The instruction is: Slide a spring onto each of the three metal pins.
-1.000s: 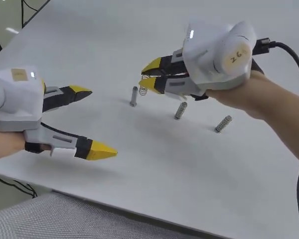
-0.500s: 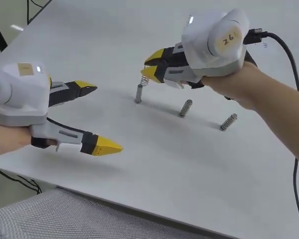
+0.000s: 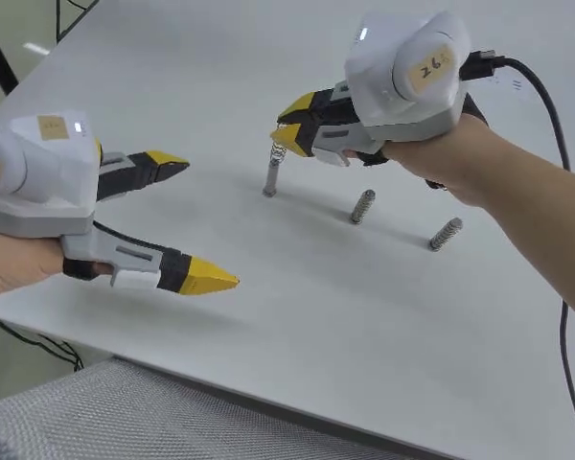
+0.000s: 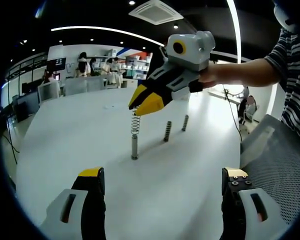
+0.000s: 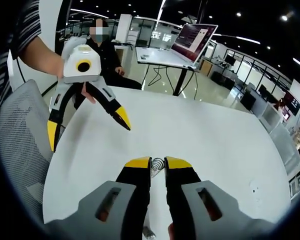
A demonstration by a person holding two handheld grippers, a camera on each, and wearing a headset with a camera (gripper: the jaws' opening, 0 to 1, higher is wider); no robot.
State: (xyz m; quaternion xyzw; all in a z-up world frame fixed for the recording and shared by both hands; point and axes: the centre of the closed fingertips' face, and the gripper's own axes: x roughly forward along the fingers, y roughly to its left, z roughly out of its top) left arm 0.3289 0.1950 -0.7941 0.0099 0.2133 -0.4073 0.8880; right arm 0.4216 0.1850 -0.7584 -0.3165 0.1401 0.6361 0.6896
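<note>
A bare metal pin [image 3: 270, 178] stands upright on the white table [image 3: 383, 326]. My right gripper [image 3: 287, 127] is shut on a small spring [image 3: 279, 153], which hangs straight above that pin with its lower end at the pin's top. The left gripper view shows the spring [image 4: 135, 123] in line with the pin [image 4: 134, 148]. In the right gripper view the spring [image 5: 157, 165] is pinched between the yellow fingertips [image 5: 138, 162]. Two more pins, each wearing a spring [image 3: 362, 206] [image 3: 447, 233], stand to the right. My left gripper [image 3: 193, 222] hovers open at the left, holding nothing.
The table's near edge [image 3: 268, 407] runs across the bottom, with a grey mesh chair [image 3: 125, 422] below it. A black cable [image 3: 556, 144] trails from the right gripper. Bare tabletop lies between the pins and the near edge.
The right gripper lifted the spring from beside the bare pin and brought it over the pin's top. The left gripper has stayed open in about the same place.
</note>
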